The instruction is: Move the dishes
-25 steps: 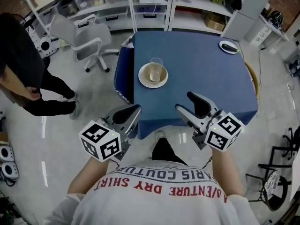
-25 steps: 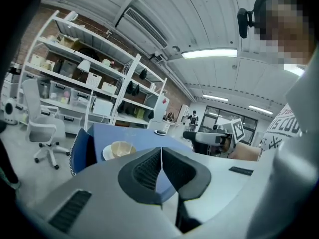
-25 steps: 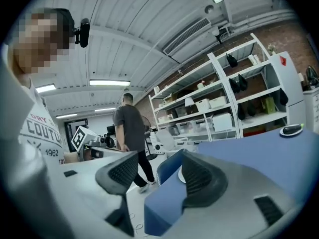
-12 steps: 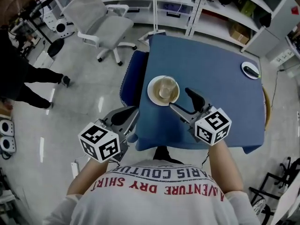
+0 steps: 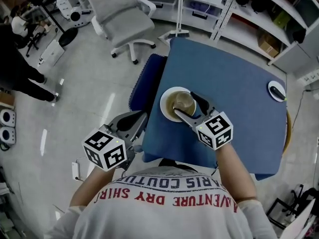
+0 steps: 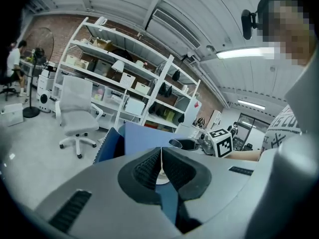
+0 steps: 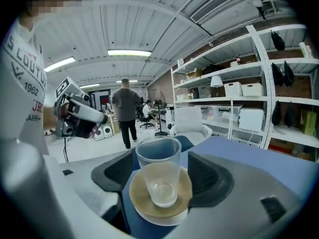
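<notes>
A clear empty glass (image 5: 182, 102) (image 7: 158, 176) stands on a tan plate (image 5: 168, 105) (image 7: 185, 195) near the left front of the blue table (image 5: 234, 93). My right gripper (image 5: 187, 105) (image 7: 159, 176) is open, one jaw on each side of the glass and just above the plate; no finger visibly touches the glass. My left gripper (image 5: 135, 123) (image 6: 160, 167) is shut on nothing and hangs off the table's front left corner, above the floor. Its view shows the right gripper's marker cube (image 6: 220, 141).
A small white dish (image 5: 277, 90) holding a dark object lies at the table's far right edge. A blue chair back (image 5: 144, 83) presses against the table's left side. A grey office chair (image 5: 119, 6), shelving (image 5: 239, 4) and a person in dark clothes (image 5: 17, 59) stand around.
My right gripper has moved forward and left over the table until its open jaws flank the glass on the plate. The left gripper has stayed in place.
</notes>
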The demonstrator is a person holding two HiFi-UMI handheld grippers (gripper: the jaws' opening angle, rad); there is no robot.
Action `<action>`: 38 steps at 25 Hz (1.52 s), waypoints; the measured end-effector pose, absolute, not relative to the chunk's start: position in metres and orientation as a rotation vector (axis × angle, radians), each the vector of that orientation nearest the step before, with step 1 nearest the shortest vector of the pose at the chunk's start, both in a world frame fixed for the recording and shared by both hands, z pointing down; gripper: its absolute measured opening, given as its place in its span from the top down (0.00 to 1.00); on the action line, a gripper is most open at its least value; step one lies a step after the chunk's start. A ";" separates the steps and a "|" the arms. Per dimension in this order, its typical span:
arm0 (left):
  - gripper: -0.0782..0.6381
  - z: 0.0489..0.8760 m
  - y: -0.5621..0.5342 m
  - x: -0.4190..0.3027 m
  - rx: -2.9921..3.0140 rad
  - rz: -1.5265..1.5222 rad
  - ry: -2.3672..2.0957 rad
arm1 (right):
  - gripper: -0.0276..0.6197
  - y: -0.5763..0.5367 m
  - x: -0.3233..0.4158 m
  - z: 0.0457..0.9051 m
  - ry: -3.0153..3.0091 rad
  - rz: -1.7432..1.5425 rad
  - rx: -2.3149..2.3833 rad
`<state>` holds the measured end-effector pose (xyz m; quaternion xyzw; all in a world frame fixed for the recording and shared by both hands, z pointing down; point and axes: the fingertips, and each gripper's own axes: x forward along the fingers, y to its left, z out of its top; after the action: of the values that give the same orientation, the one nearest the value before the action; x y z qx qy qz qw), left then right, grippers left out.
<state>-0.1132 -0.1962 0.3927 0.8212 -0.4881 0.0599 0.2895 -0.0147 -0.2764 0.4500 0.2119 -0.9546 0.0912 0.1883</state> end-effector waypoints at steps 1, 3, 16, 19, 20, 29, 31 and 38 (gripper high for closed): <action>0.85 0.394 -0.197 -0.114 2.183 0.158 -1.313 | 0.45 -0.277 -0.018 0.454 -2.684 0.254 0.578; 0.85 0.396 -0.198 -0.116 2.165 0.155 -1.332 | 0.45 -0.278 -0.022 0.459 -2.687 0.259 0.547; 0.85 0.410 -0.200 -0.126 2.075 0.130 -1.423 | 0.51 -0.281 -0.033 0.465 -2.706 0.200 0.502; 0.85 0.411 -0.198 -0.126 2.069 0.123 -1.427 | 0.51 -0.280 -0.034 0.465 -2.705 0.201 0.497; 0.85 0.411 -0.198 -0.126 2.069 0.123 -1.427 | 0.51 -0.280 -0.034 0.465 -2.704 0.202 0.495; 0.85 0.417 -0.203 -0.122 2.077 0.126 -1.402 | 0.51 -0.273 -0.029 0.447 -2.745 0.231 0.484; 0.85 0.418 -0.207 -0.121 2.085 0.135 -1.400 | 0.51 -0.275 -0.026 0.435 -2.767 0.226 0.505; 0.85 0.412 -0.222 -0.094 2.147 0.155 -1.342 | 0.51 -0.279 0.009 0.394 -2.792 0.165 0.621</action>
<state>-0.0935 -0.2217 0.4121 0.8080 -0.5051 0.0582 0.2977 0.0090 -0.2795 0.3937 0.2147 -0.9652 0.0571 0.1379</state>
